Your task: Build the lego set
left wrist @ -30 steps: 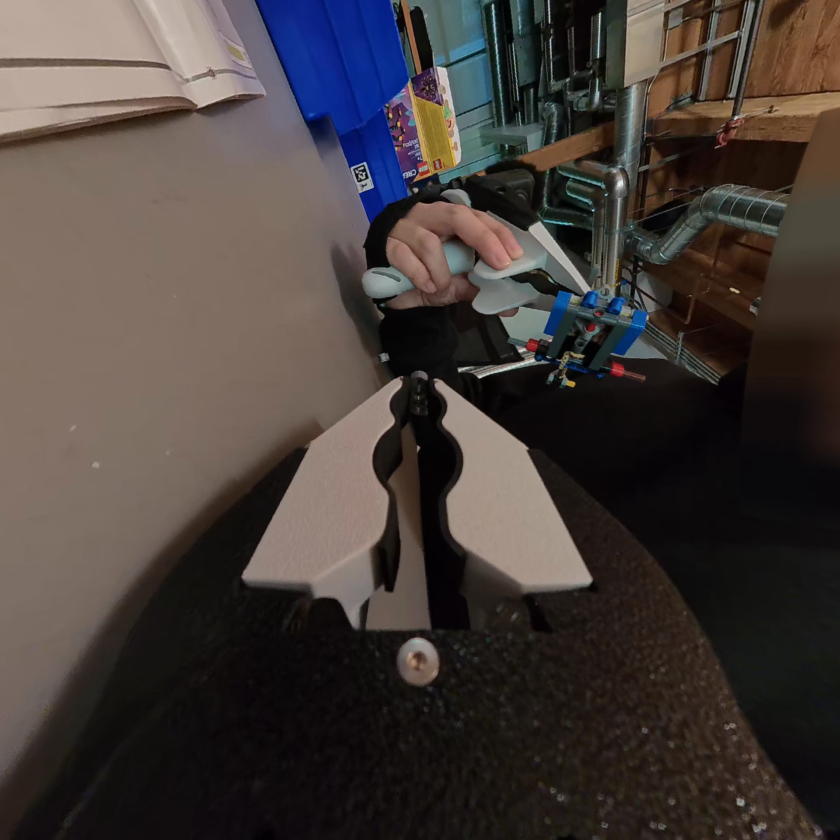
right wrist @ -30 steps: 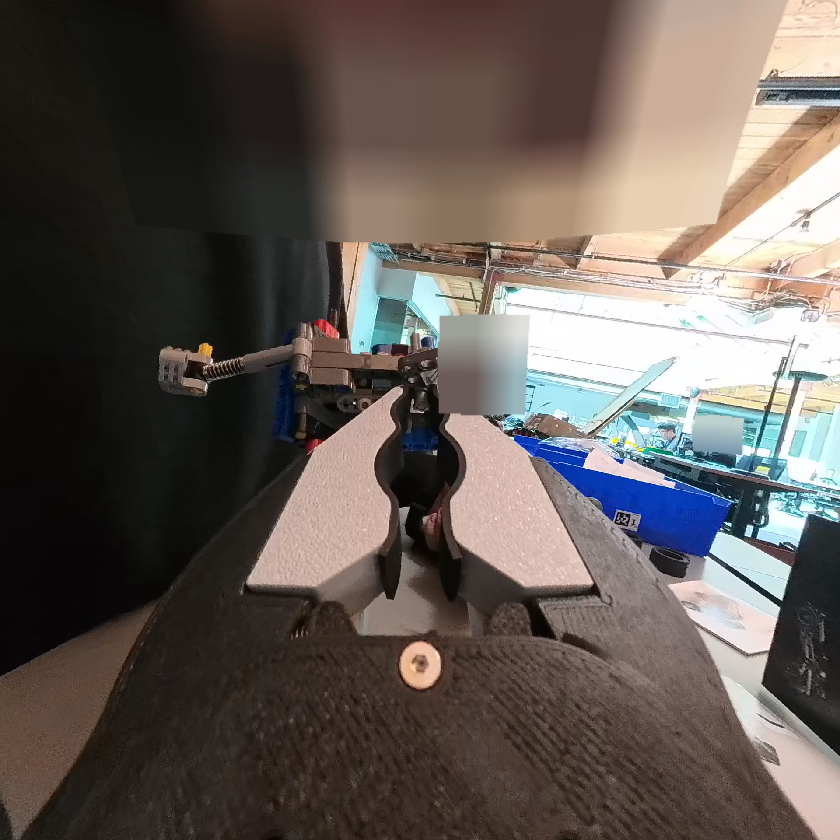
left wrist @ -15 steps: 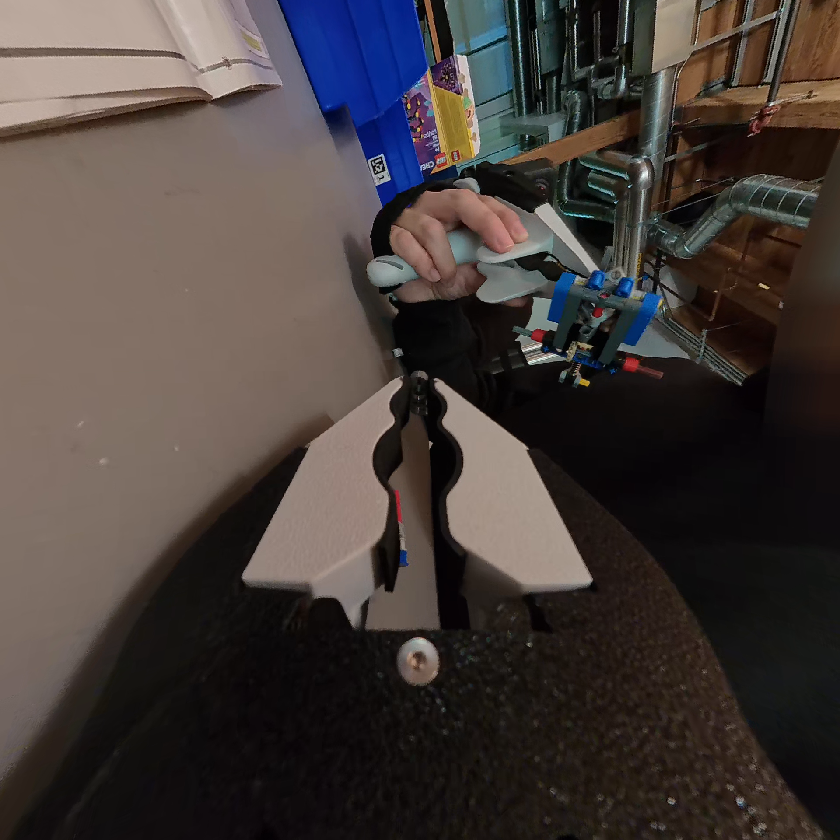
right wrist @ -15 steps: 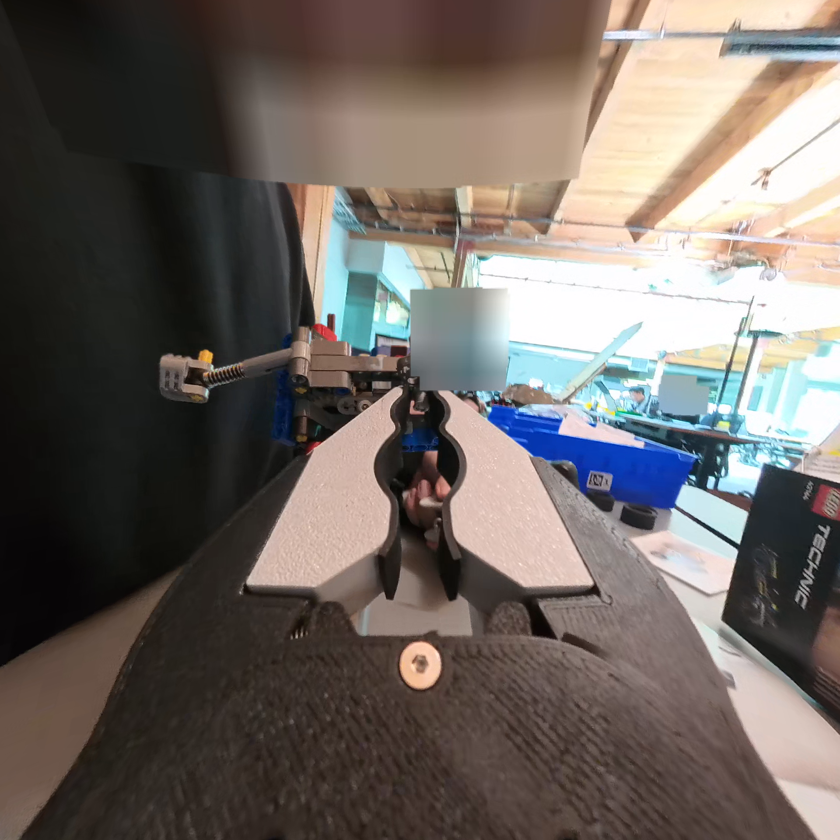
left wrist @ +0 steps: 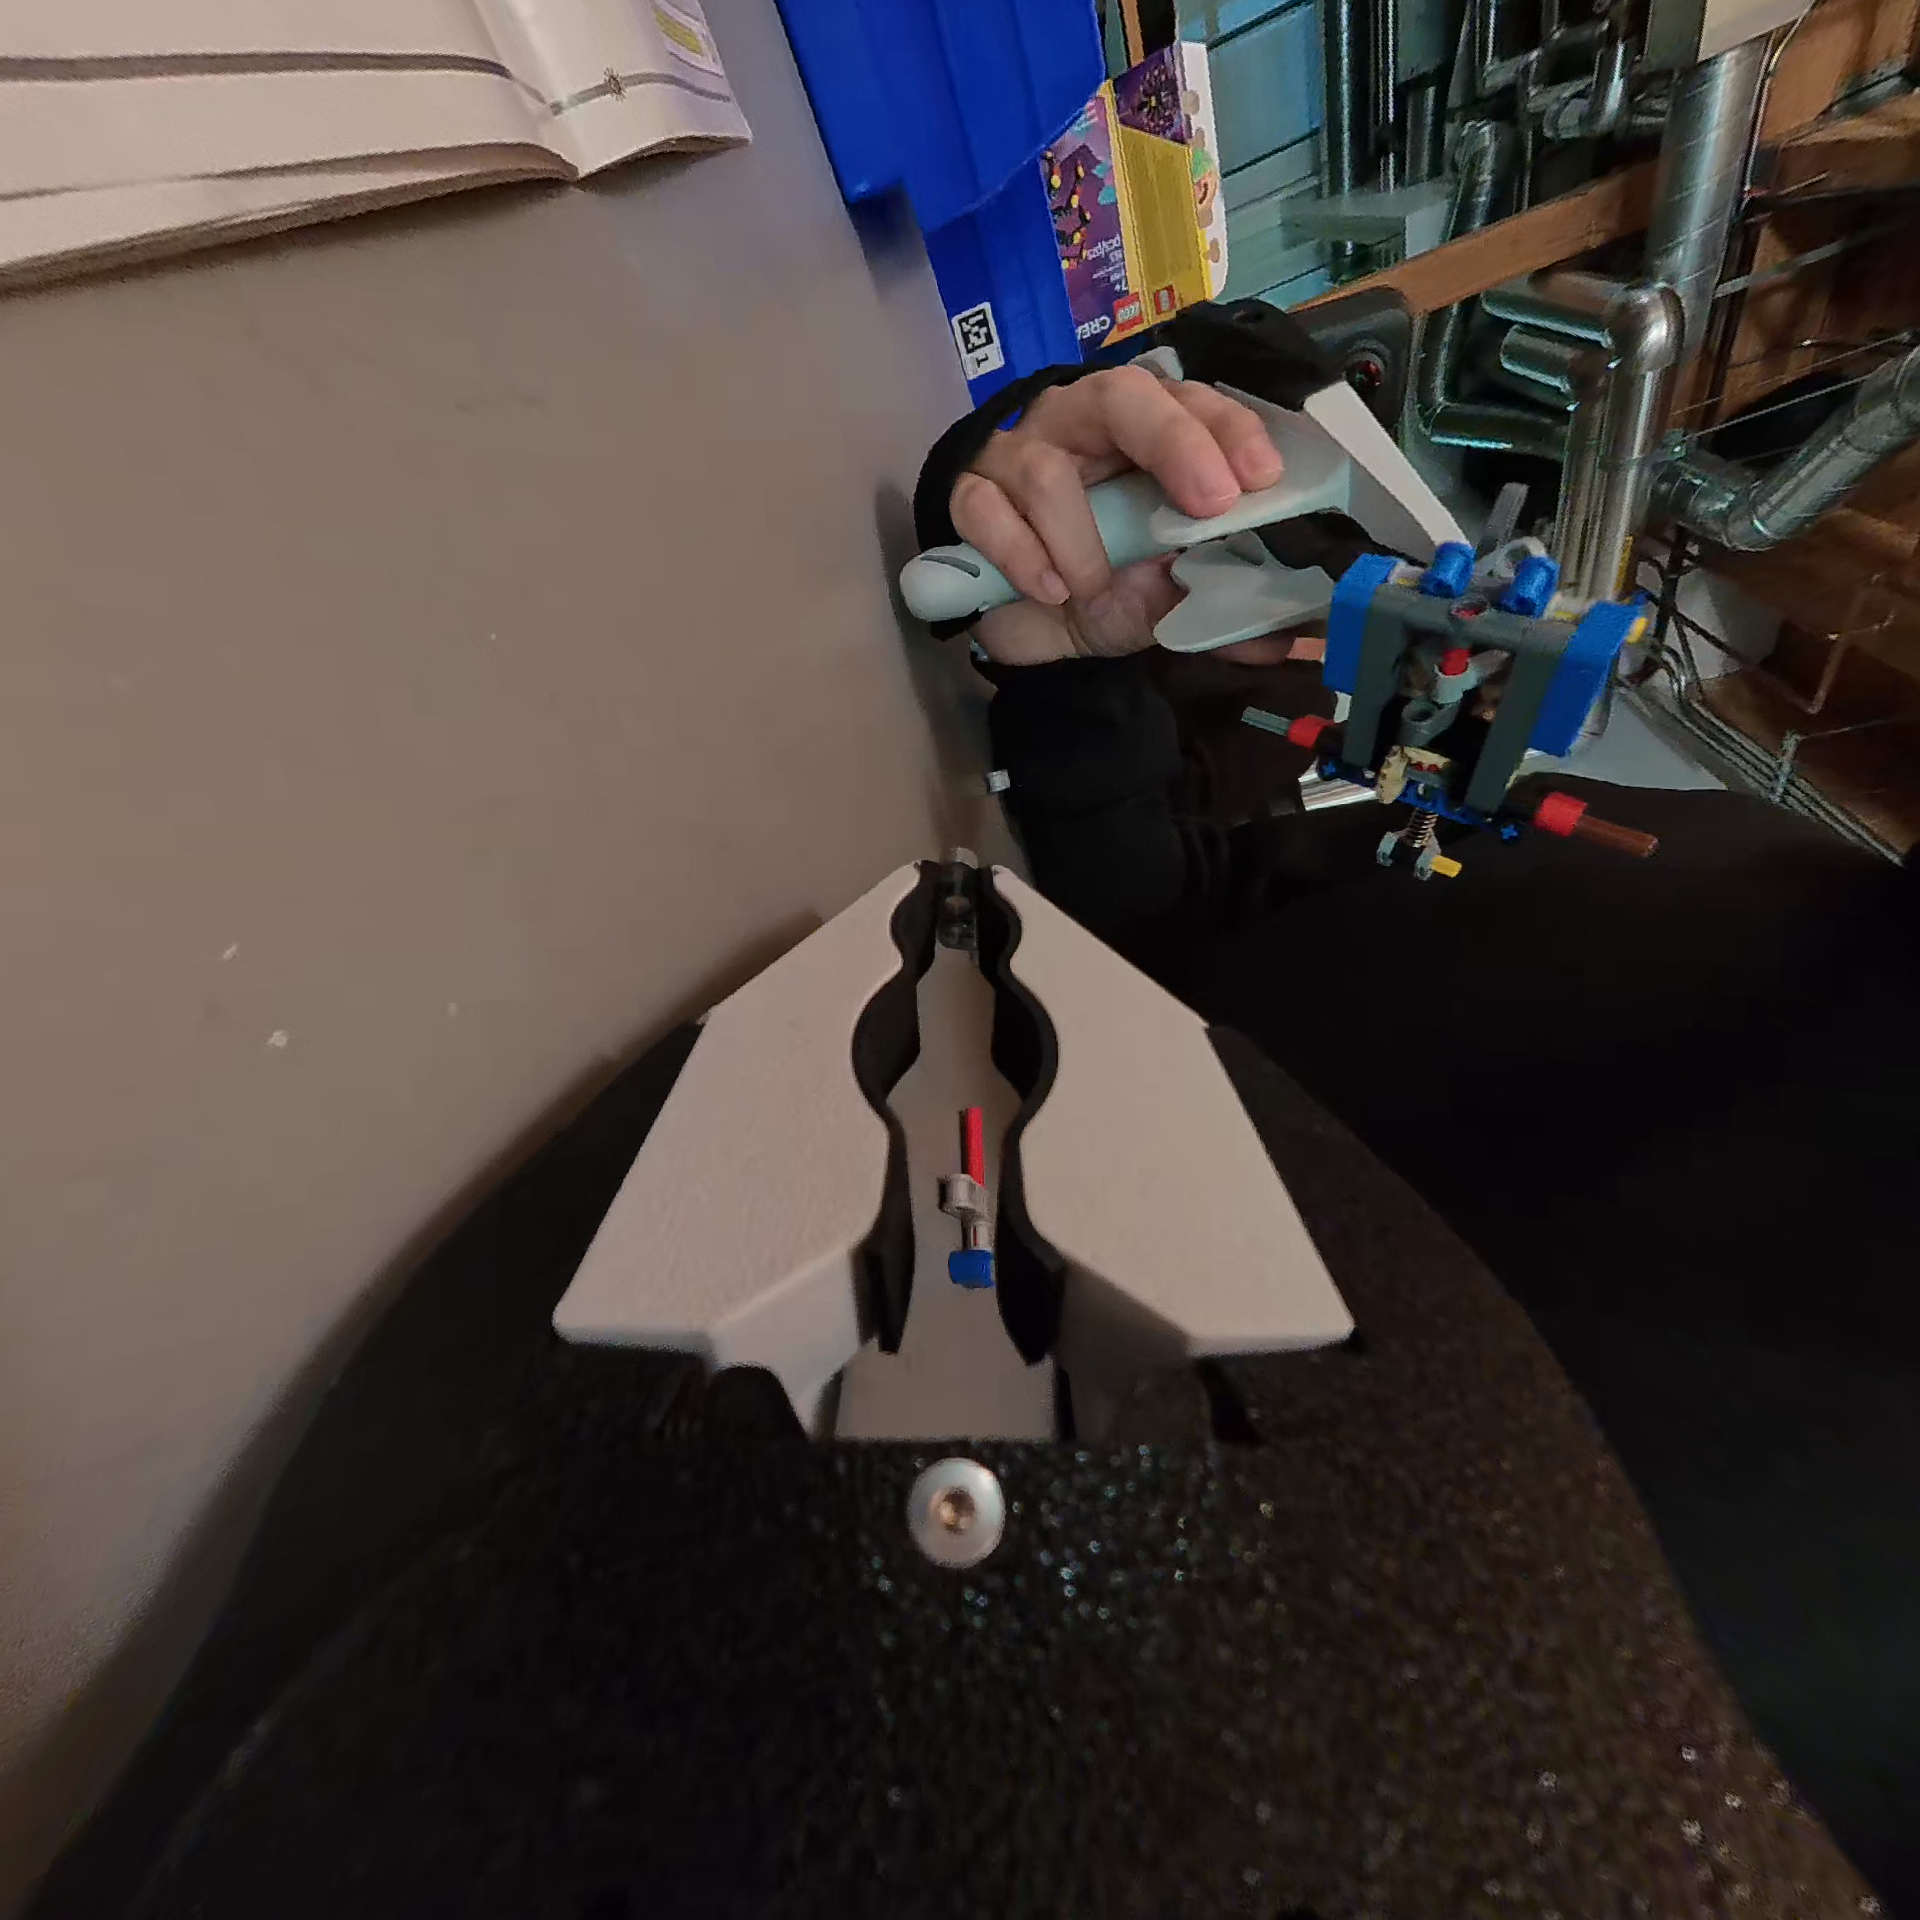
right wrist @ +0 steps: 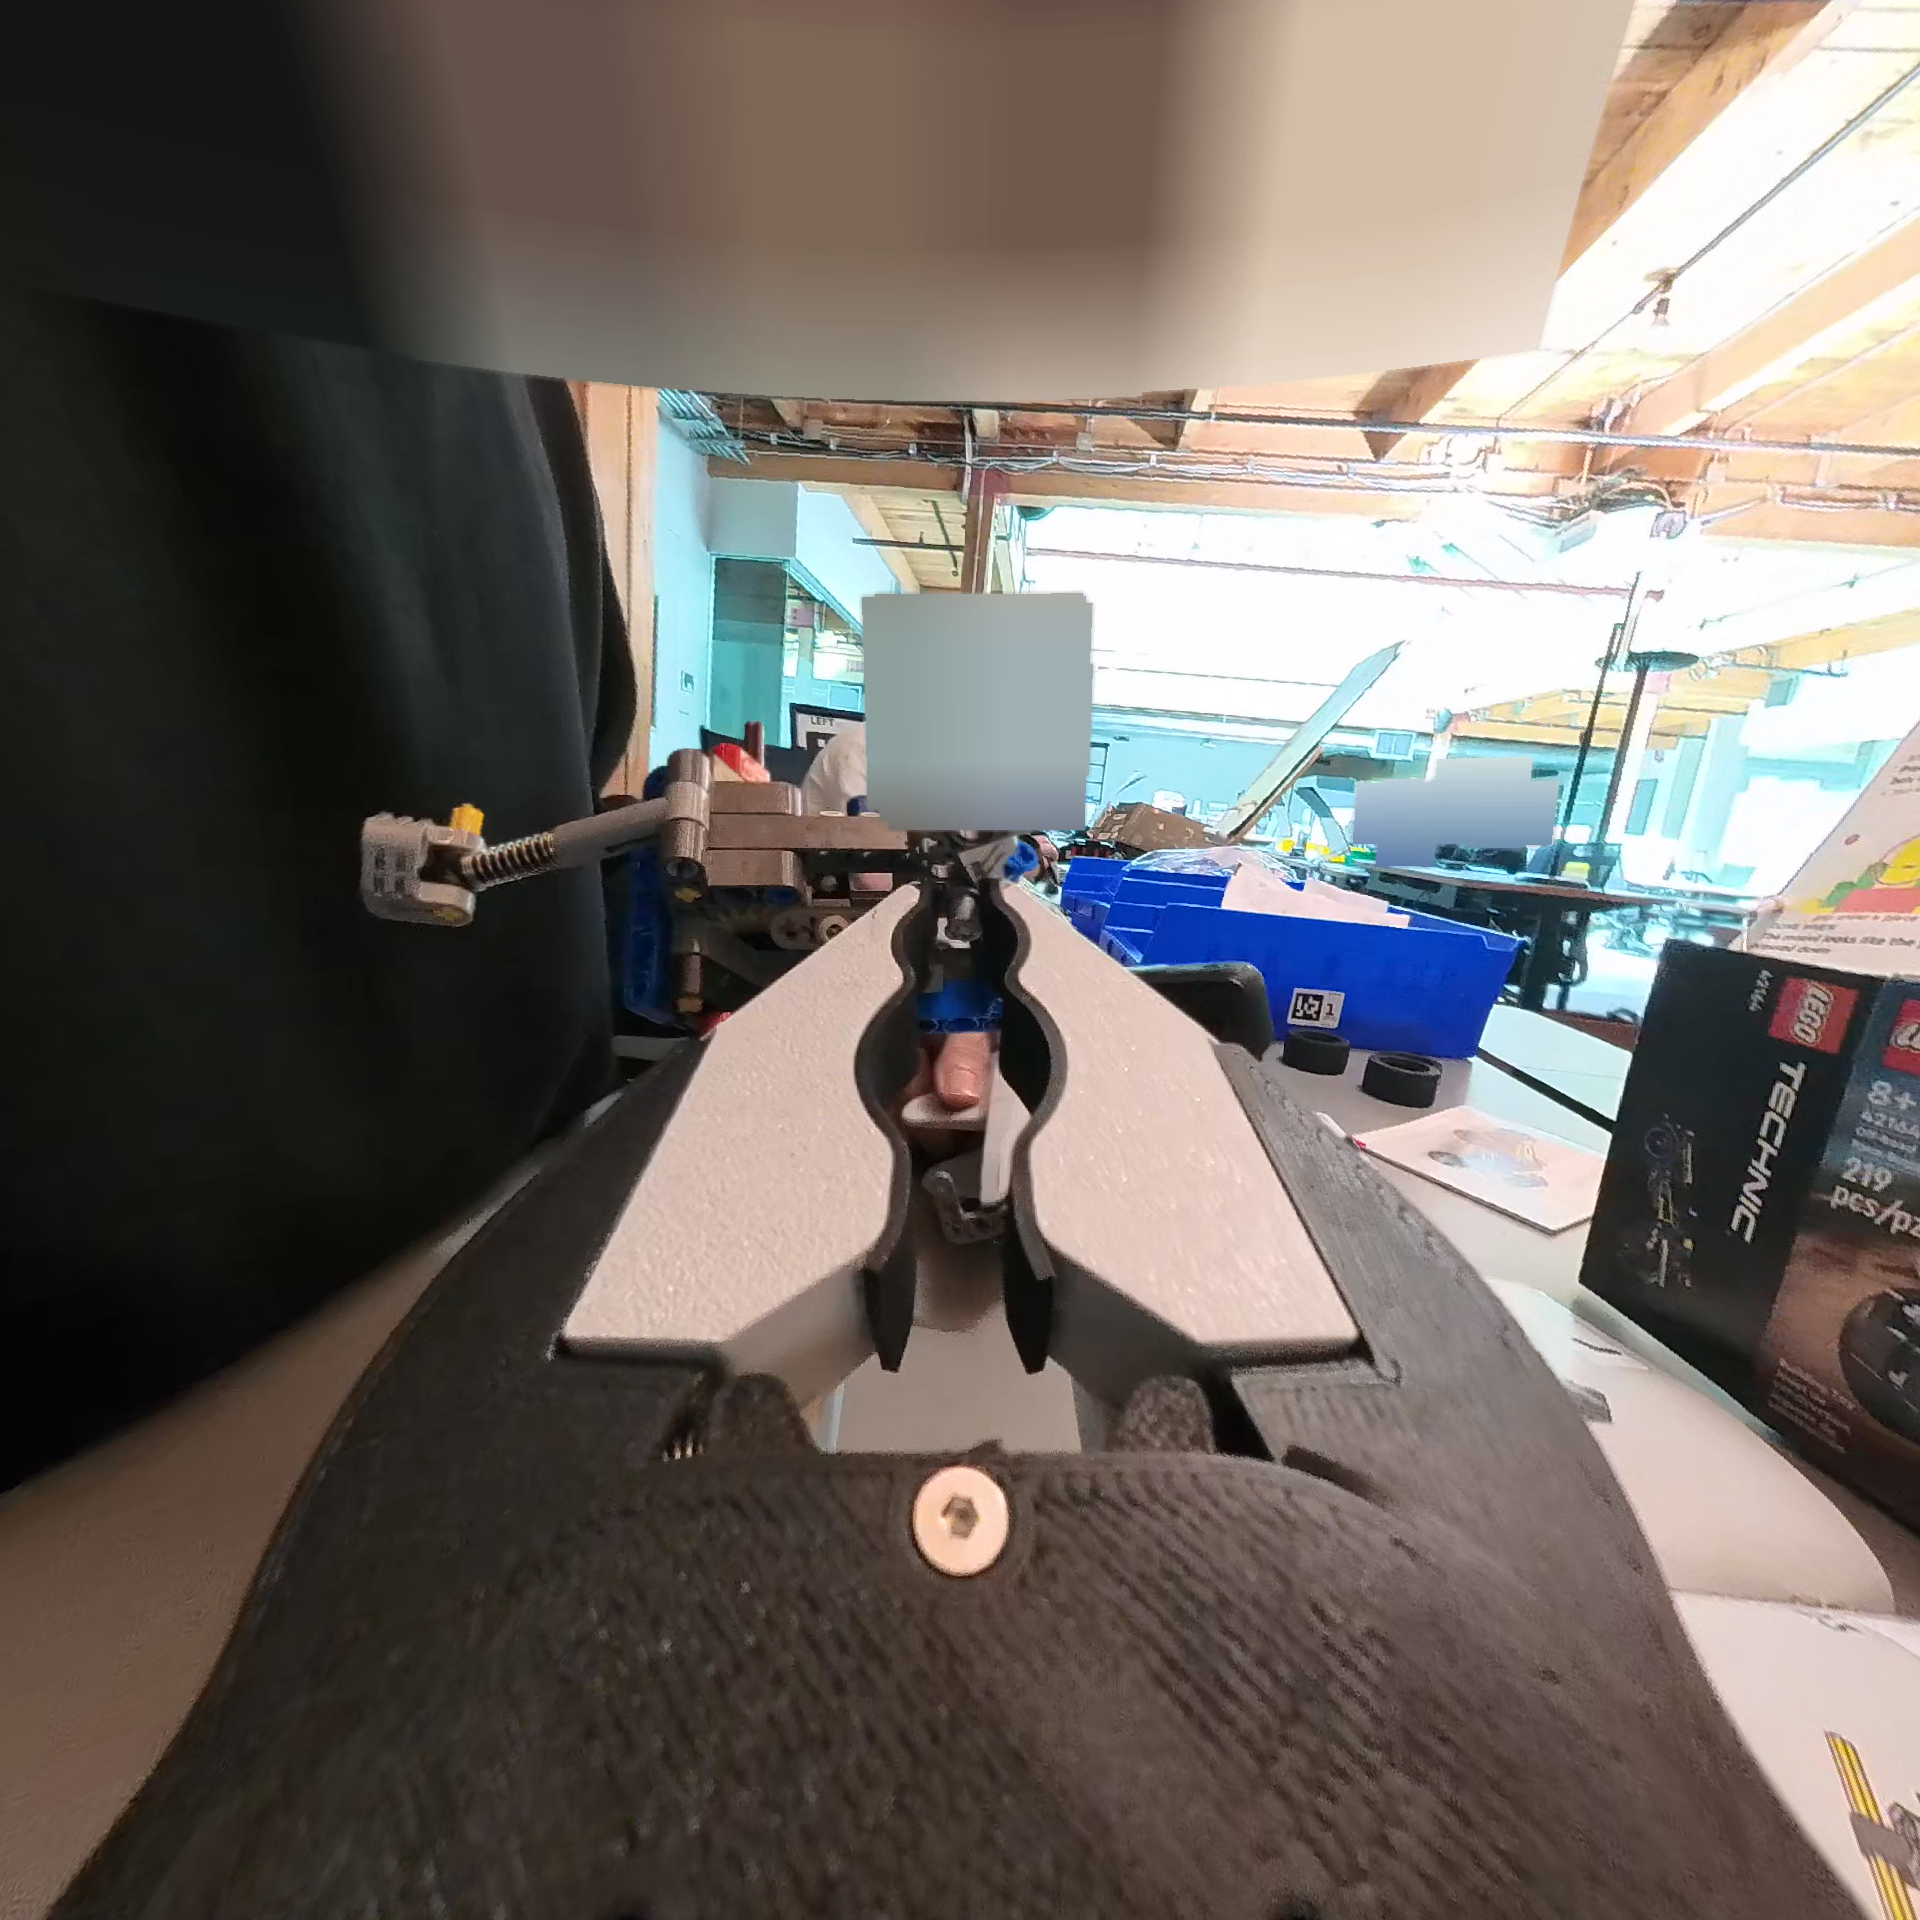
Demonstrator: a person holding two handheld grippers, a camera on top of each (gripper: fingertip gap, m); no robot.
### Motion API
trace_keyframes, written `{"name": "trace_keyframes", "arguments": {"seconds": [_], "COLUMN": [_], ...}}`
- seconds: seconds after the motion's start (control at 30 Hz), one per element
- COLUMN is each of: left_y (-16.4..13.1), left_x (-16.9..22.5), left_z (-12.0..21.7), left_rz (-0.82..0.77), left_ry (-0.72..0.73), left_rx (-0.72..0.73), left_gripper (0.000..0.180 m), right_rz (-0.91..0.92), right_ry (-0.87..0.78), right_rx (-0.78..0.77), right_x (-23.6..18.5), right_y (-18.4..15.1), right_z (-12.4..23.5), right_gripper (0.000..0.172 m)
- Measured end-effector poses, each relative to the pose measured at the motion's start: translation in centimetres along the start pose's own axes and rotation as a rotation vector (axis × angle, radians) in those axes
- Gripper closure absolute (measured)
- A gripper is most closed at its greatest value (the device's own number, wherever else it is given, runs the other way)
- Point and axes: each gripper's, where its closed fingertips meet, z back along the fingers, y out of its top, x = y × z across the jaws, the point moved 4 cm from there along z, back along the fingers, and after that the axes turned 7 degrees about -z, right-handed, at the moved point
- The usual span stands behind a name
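Note:
In the left wrist view my left gripper [left wrist: 957, 896] is shut on a small dark grey toy-brick piece [left wrist: 956, 920] pinched at its fingertips, close above the grey table [left wrist: 416, 727]. A small red, grey and blue axle piece [left wrist: 971, 1216] lies on the table and shows through the gap behind the tips. A hand [left wrist: 1101, 520] holds my right gripper [left wrist: 1351, 582] farther off, shut on a blue and grey brick assembly [left wrist: 1475, 675]. In the right wrist view my right gripper [right wrist: 961, 894] grips that assembly [right wrist: 769, 831] at its edge; a spring strut [right wrist: 468, 862] sticks out to the left.
An open booklet [left wrist: 312, 104], blue bins [left wrist: 935, 104] and a colourful box [left wrist: 1132, 197] are on the table's far side. The right wrist view shows a blue bin [right wrist: 1351, 977], two black tyres [right wrist: 1314, 1049], a black box [right wrist: 1766, 1195] and a person's dark clothing [right wrist: 260, 831]. Spacing between my two grippers at the tips: around 15 centimetres.
The left gripper has shifted over the table, and the red, grey and blue axle piece has come into view behind its tips. The right gripper with the assembly has drifted right. Both grasps hold.

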Motion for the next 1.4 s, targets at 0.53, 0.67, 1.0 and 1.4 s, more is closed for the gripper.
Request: {"name": "trace_keyframes", "arguments": {"seconds": [0.53, 0.67, 1.0, 1.4], "left_y": [1.1, 0.9, 2.3, 2.1], "left_x": [-1.0, -1.0, -1.6, -1.5], "left_z": [0.1, -0.2, -1.2, -1.1], "left_rz": [-0.024, -0.028, -0.176, -0.180], "left_ry": [0.021, 0.013, 0.040, 0.033], "left_rx": [-0.058, -0.095, -0.181, -0.191], "left_gripper": [0.177, 0.177, 0.177, 0.177], "right_rz": [0.081, 0.119, 0.154, 0.147], "right_ry": [-0.069, -0.159, -0.218, -0.207], "right_rx": [-0.314, -0.533, -0.719, -0.782], "right_x": [3.7, 4.2, 4.1, 4.0], "right_y": [-0.5, -1.2, -2.9, -3.7], "right_z": [3.7, 6.9, 9.3, 9.7], "right_gripper": [0.167, 0.167, 0.167, 0.167]}}
